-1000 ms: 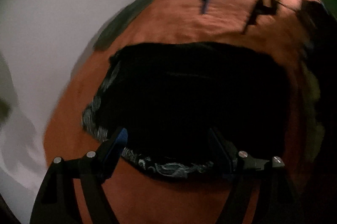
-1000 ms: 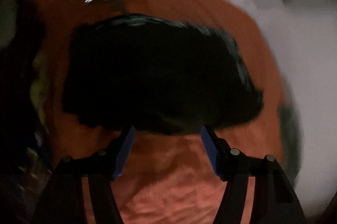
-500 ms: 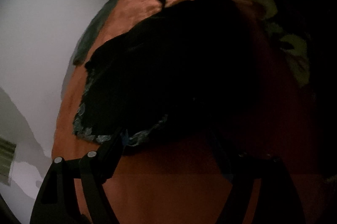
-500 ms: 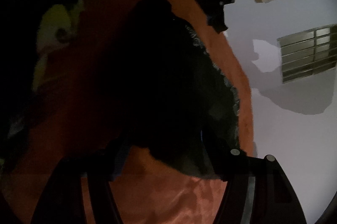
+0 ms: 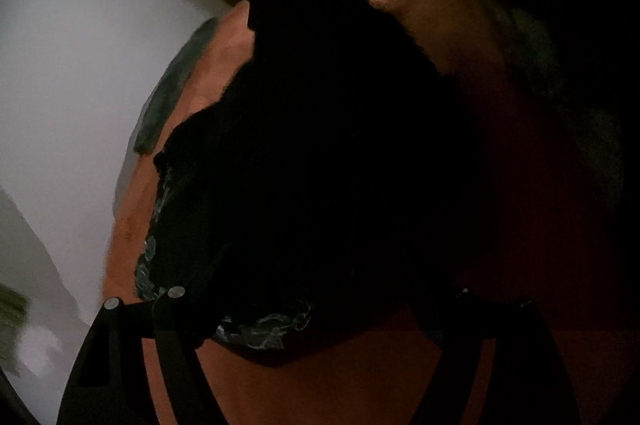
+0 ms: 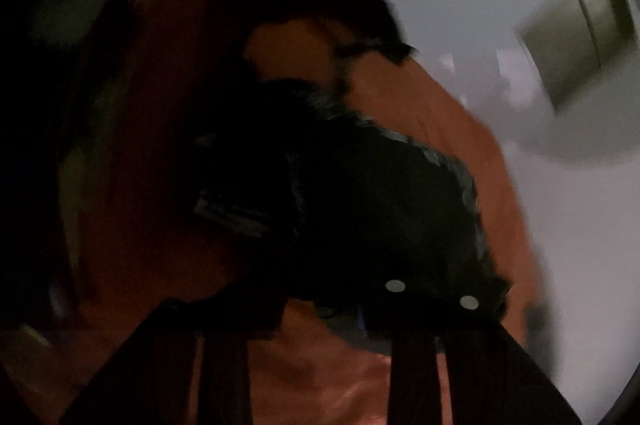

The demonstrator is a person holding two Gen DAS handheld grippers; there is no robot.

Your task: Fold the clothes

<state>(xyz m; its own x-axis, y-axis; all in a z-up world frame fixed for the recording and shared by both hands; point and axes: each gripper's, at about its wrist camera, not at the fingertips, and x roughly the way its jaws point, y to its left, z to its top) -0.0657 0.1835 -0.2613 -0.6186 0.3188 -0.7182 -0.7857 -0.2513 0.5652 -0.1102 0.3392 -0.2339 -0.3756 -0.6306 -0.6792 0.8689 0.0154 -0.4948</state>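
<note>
Since the earlier frame both grippers have swung to the black garment's (image 5: 328,185) near hem. Garment lies on the orange cover (image 5: 328,393). Left gripper (image 5: 320,321) spread, straddling the hem; right gripper (image 6: 324,309) closing on the edge. Step: grasping. Next, likely lift and fold across.

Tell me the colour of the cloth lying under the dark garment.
Orange-brown cloth; it shows best in the left wrist view.

Garment (image 5: 320,185) on bedcover (image 5: 360,385), apparently between both grippers' jaws; wall (image 5: 80,65) behind.
</note>
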